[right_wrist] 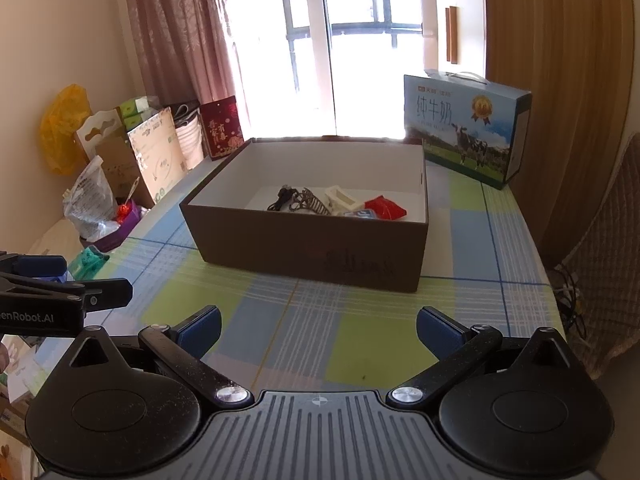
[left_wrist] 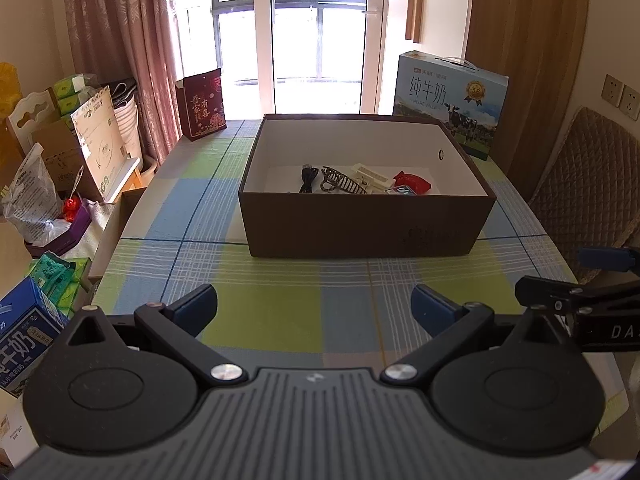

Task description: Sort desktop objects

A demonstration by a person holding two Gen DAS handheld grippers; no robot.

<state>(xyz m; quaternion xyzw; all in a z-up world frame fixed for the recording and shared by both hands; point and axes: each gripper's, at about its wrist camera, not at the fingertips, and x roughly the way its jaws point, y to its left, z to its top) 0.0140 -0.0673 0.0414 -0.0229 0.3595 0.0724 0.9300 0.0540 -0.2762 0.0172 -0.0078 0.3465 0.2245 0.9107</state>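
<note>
Hovering low over the near end of the worktop [left_wrist: 280, 280], the left claw [left_wrist: 314, 306] and the right claw [right_wrist: 318, 326] are both standing with fingers spread apart and nothing between them. They are sitting side by side, well back from the brown box [left_wrist: 360, 220], which seems a resting pose: no loose object is showing on the checked cloth between claws and box, so the sorting looks close to done or done.

The task's things are lying together on the box floor toward its near wall: a black cable [left_wrist: 309, 178], a dark hair clip [left_wrist: 340, 182], a white plastic piece [left_wrist: 370, 176], a red packet [left_wrist: 412, 182] and a small blue item [left_wrist: 400, 191] partly hidden by the near wall. Gathering them in one open-topped box is keeping them contained and easy to drop in from above.

Standing beyond the box are a milk carton case [left_wrist: 452, 104] at the far right and a red gift bag [left_wrist: 202, 104] at the far left, both apart from it. A quilted chair [left_wrist: 584, 172] is flanking the right edge, and bags and boxes are crowding the floor on the left. Nothing is blocking the way to the box.
</note>
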